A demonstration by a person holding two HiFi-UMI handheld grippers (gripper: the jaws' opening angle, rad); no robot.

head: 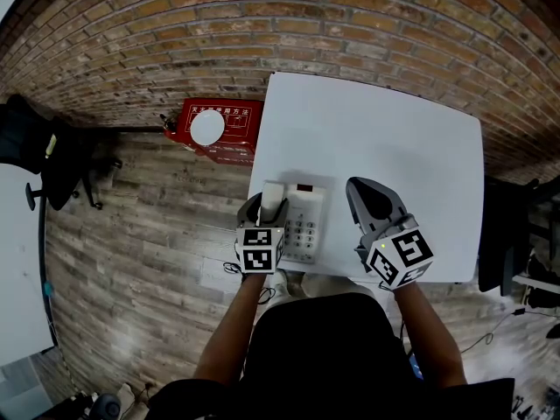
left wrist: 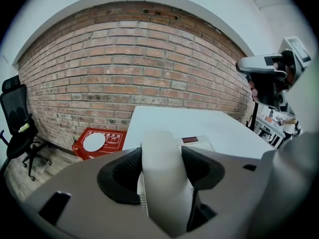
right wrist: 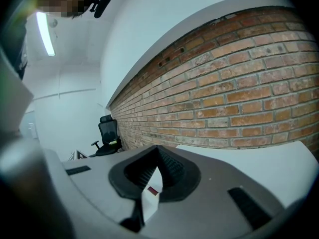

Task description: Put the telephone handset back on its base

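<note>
As the left claw grips the handset, its long axis lies along the left side of the base; the right claw, nearby, is closed on nothing.

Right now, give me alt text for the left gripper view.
The left tongs grip a white telephone handset, with the phone base on a white table just beyond. Behind are a brick wall, a red box and a black office chair.
</note>
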